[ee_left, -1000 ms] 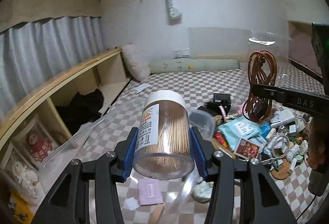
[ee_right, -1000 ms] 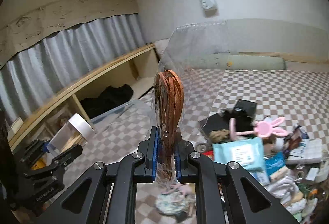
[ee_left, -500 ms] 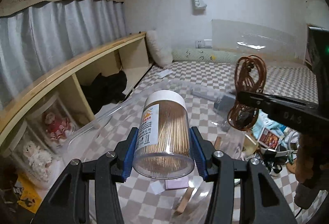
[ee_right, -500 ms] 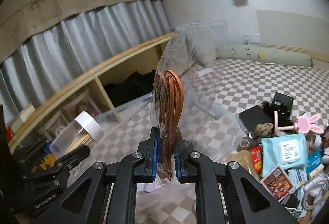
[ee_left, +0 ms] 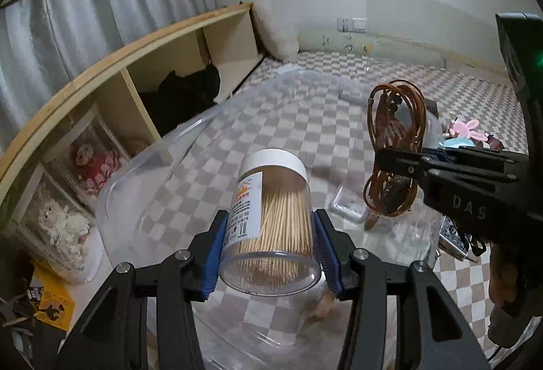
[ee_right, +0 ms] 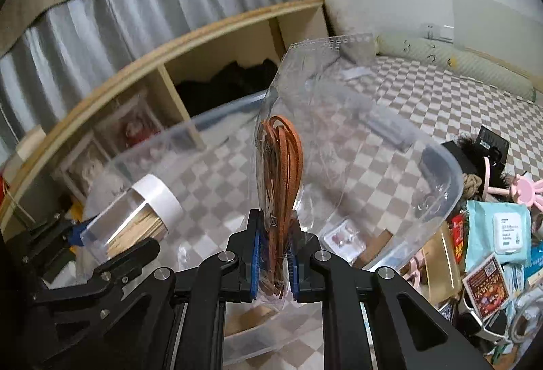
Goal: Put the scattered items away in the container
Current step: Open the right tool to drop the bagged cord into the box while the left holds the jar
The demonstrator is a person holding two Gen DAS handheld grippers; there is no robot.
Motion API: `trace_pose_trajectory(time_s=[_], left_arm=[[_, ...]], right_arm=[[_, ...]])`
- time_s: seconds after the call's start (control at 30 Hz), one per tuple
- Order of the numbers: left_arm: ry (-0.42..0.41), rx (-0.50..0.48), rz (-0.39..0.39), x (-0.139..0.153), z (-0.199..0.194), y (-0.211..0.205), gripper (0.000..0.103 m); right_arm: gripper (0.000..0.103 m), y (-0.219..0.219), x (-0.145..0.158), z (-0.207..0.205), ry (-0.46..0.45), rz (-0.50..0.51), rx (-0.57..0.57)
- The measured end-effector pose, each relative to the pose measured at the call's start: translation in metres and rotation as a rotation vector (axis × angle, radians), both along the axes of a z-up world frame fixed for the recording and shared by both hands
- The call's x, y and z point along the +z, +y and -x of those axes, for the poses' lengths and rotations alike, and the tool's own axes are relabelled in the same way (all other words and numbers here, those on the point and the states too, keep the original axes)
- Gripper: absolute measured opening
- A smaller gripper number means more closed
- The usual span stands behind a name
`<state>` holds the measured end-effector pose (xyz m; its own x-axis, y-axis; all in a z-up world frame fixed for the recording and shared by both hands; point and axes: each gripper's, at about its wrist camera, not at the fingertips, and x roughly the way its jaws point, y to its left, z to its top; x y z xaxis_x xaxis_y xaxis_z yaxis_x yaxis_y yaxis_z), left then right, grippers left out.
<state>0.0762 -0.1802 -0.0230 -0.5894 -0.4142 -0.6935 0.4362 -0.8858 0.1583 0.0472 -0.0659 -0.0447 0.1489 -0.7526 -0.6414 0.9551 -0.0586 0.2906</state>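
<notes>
1. Toothpicks fill a clear jar [ee_left: 271, 210] with a white lid, and the left gripper [ee_left: 271, 254] pinches that jar between its blue pads [ee_left: 217, 254], jaws pressed against both sides.
2. Seen from the left wrist, the jar tilts with its lid pointing away and hangs above the open top of the clear plastic bin [ee_left: 135, 173].
3. From the right wrist the same jar [ee_right: 132, 220] shows at the left, over the bin's near left part.
4. The right gripper [ee_right: 275, 261] is clamped on a clear plastic bag [ee_right: 315, 119] holding a coil of brown cord [ee_right: 283, 163]; its jaws are pressed together on the bag's lower end.
5. The bag stands upright from the jaws, above the inside of the bin [ee_right: 441, 166].
6. In the left view the cord [ee_left: 395, 146] and the right gripper [ee_left: 400, 163] sit to the right of the jar, apart from it.
7. A small packet [ee_right: 342, 239] lies on the bin's floor.
8. The bin rests on a checkered bed cover [ee_left: 458, 88].
9. Just right of the bin lies a heap of loose things, among them a pack of wipes [ee_right: 499, 234] and a pink rabbit-shaped holder [ee_right: 522, 190].
10. A wooden shelf [ee_left: 112, 64] runs along the left side.
</notes>
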Motion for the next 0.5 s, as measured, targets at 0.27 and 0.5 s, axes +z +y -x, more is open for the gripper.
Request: trace_pose_trajectory(time_s=[0.27,0.5], left_arm=[[-0.076,0.02,-0.021,-0.015,0.003,-0.006,0.049],[-0.118,0.033,-0.043,-0.024,0.004,-0.011,0.049]], right_arm=[[0.014,-0.004,-0.014,-0.009,0.006,-0.085,0.044],[0.014,-0.007,-0.017,-0.018,0.054,-0.117,0.063]])
